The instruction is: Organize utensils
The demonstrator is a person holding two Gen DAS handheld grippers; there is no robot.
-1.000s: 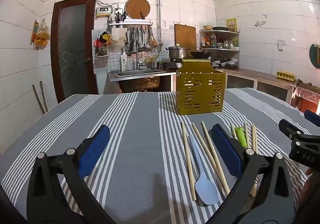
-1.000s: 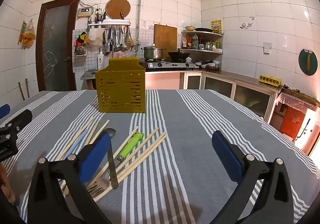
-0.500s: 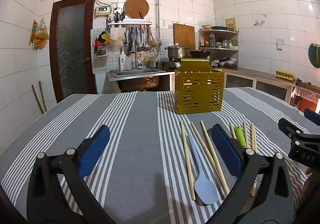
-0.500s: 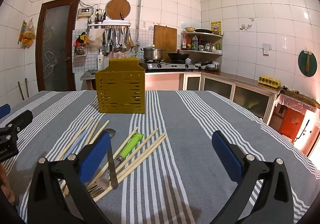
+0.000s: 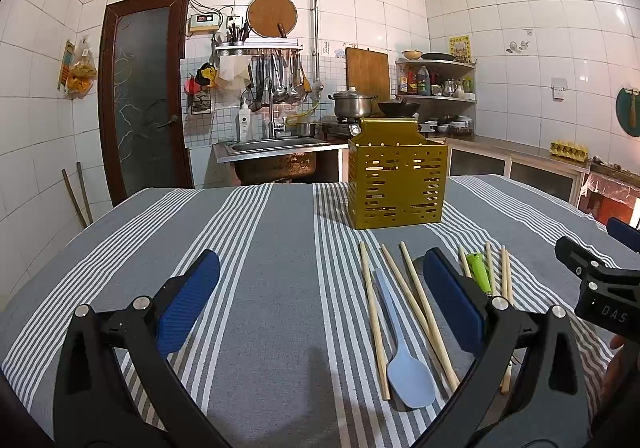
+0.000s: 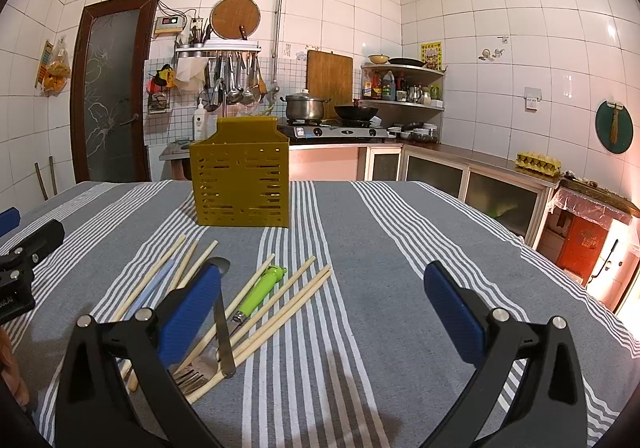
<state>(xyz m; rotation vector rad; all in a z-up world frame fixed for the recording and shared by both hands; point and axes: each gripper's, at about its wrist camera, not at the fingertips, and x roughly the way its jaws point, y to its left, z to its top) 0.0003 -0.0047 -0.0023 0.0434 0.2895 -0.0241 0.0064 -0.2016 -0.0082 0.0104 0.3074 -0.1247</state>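
Observation:
A yellow slotted utensil holder (image 5: pixel 396 183) stands upright on the striped tablecloth (image 5: pixel 280 268); it also shows in the right wrist view (image 6: pixel 241 183). In front of it lie several wooden chopsticks (image 5: pixel 373 316), a light blue spoon (image 5: pixel 402 348), a green-handled tool (image 6: pixel 262 290), a metal spoon (image 6: pixel 221 312) and a fork (image 6: pixel 192 374). My left gripper (image 5: pixel 320 300) is open and empty, to the left of the pile. My right gripper (image 6: pixel 322 304) is open and empty, to the right of the pile.
The right gripper's body (image 5: pixel 600 288) shows at the right edge of the left wrist view. Behind the table are a sink (image 5: pixel 280 145), a stove with a pot (image 6: pixel 304 107) and wok, counters (image 6: pixel 480 163) and a brown door (image 5: pixel 144 95).

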